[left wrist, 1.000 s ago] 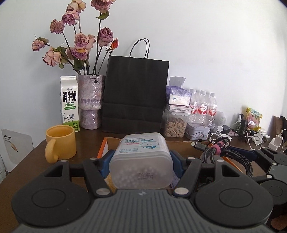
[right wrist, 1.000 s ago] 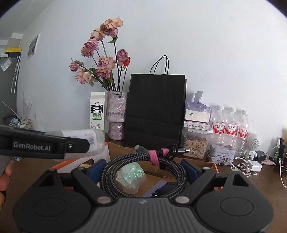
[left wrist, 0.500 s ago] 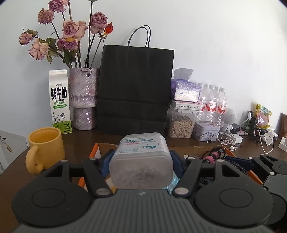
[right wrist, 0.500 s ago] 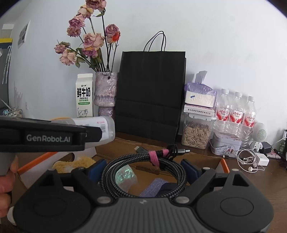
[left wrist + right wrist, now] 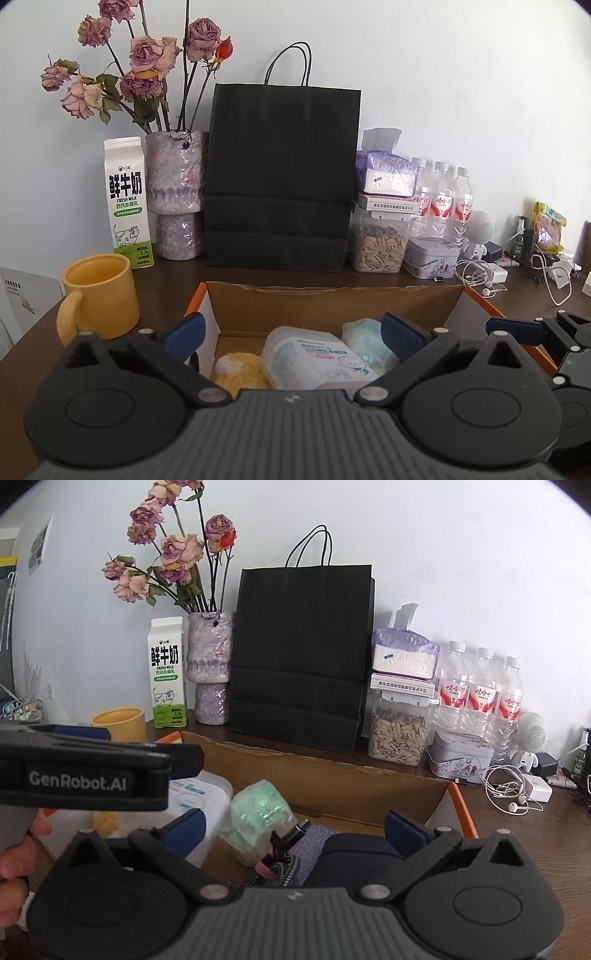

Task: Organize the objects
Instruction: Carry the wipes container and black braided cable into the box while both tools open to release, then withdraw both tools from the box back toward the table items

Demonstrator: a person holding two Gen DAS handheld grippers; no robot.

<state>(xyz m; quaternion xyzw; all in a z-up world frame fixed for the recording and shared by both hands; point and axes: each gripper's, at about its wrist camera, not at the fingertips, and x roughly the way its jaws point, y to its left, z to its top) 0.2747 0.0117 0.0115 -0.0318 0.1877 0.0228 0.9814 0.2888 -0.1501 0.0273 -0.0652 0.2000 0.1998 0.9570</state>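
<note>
Both grippers let go over the open brown cardboard box (image 5: 332, 306).
Left gripper (image 5: 291, 332) jaws are opening, empty; the white translucent plastic wipes tub (image 5: 314, 358) lies just below, long axis pointing away. Right gripper (image 5: 295, 829) jaws are opening too, its braided black cable coil (image 5: 277, 871) dropped beneath.

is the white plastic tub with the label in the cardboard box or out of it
In. The white plastic tub lies inside the cardboard box, beside a yellow plush.
</note>
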